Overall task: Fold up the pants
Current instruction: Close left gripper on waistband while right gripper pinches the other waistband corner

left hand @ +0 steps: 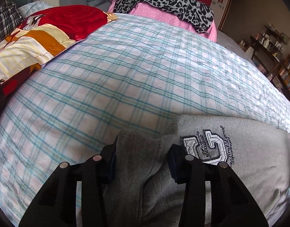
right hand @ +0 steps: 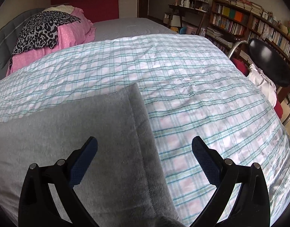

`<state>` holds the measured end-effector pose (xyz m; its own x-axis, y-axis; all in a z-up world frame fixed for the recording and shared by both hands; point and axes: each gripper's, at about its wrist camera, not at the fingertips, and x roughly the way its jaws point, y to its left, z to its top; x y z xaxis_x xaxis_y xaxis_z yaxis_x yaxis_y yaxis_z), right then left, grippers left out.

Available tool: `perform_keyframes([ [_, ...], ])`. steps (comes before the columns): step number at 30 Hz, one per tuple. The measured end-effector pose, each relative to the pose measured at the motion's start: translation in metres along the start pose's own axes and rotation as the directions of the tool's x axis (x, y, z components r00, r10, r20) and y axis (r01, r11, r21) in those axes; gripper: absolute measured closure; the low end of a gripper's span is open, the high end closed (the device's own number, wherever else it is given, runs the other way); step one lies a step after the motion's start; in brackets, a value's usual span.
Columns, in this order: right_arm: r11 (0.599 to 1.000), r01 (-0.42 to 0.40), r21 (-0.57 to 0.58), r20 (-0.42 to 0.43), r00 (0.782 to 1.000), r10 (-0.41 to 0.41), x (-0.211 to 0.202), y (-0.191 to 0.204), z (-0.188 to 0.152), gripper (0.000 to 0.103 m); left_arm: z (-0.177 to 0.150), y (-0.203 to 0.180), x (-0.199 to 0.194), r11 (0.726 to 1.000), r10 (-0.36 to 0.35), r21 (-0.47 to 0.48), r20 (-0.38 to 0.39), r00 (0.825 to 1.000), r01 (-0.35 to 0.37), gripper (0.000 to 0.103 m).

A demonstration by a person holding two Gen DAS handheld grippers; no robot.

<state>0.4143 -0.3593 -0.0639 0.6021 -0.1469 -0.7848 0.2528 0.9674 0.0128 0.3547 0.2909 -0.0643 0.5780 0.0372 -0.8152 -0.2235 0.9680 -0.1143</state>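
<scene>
Grey sweatpants [left hand: 239, 162] with a white embroidered emblem [left hand: 205, 147] lie on the plaid bed sheet [left hand: 116, 79]. My left gripper [left hand: 143, 151] straddles a bunched fold of the grey fabric, which fills the gap between its jaws. In the right wrist view the pants' hem end [right hand: 114, 132] lies flat on the sheet [right hand: 211, 94]. My right gripper [right hand: 145, 151] is open wide above the hem's right edge, one finger over the cloth, the other over the sheet.
A red and orange quilt [left hand: 37, 37] lies at the left. A pink blanket with a leopard-print garment [left hand: 163, 1] sits at the bed's far end. A black chair [right hand: 268, 60] and bookshelves [right hand: 249, 22] stand right of the bed.
</scene>
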Motion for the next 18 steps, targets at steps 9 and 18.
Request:
perform_keyframes([
  [9,0.990,-0.092,0.111,-0.087,0.991,0.102,0.059,-0.010,0.050,0.002,-0.001,0.002,-0.001,1.000,-0.018,-0.023,0.017,1.000,0.018,0.062],
  [18,0.995,-0.048,0.093,-0.134,0.989,0.060,0.099,-0.002,0.062,0.025,-0.001,0.000,0.003,1.000,0.002,-0.007,0.015,1.000,-0.002,0.062],
])
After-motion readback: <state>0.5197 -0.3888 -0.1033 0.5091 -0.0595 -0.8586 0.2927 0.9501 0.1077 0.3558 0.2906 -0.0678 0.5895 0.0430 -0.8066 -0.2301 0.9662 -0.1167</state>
